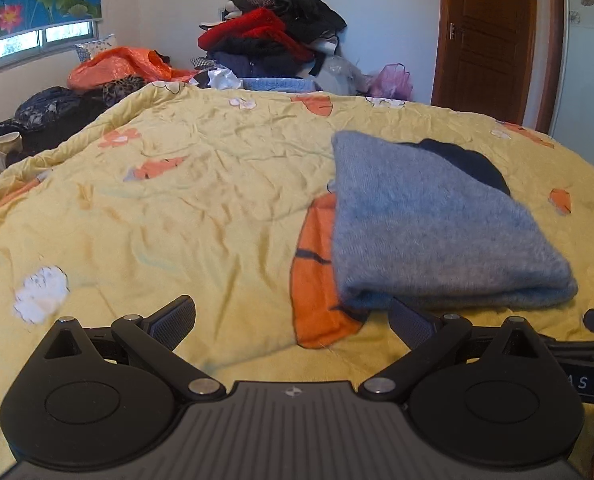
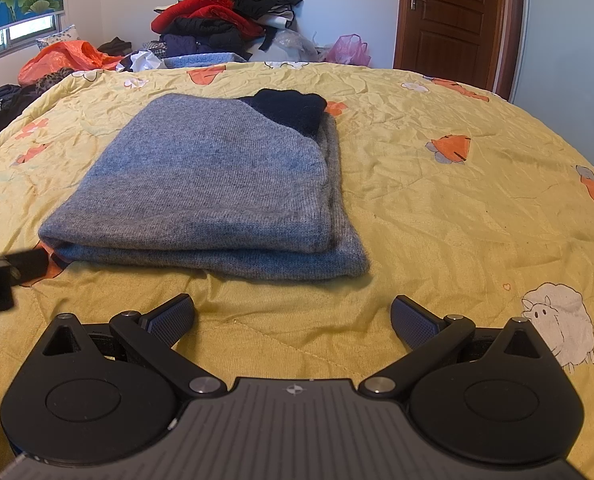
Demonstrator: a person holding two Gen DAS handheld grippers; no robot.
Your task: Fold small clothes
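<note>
folded grey sweater [image 2: 217, 184] lying flat on the yellow quilt [image 2: 437, 208] of the bed, centre-left in the right wrist view and right of centre in the left wrist view [image 1: 437, 224], with a dark navy part [image 2: 289, 110] showing at its far end. right gripper [image 2: 293, 316] low in the frame just short of the sweater's near folded edge, jaws spread wide and pinching nothing, only quilt between them. left gripper [image 1: 293, 316] at the bottom of its own frame, jaws likewise spread and empty, the right-hand finger [image 1: 411, 322] just beside the sweater's near corner; touching or not, cannot tell. orange printed patch [image 1: 317, 280] on the quilt partly under the sweater's left edge. heap of dark and red clothes [image 2: 225, 12] at the top centre beyond the bed, orange plastic bag [image 2: 61, 58] at upper left, brown door [image 2: 453, 16] at upper right.
</note>
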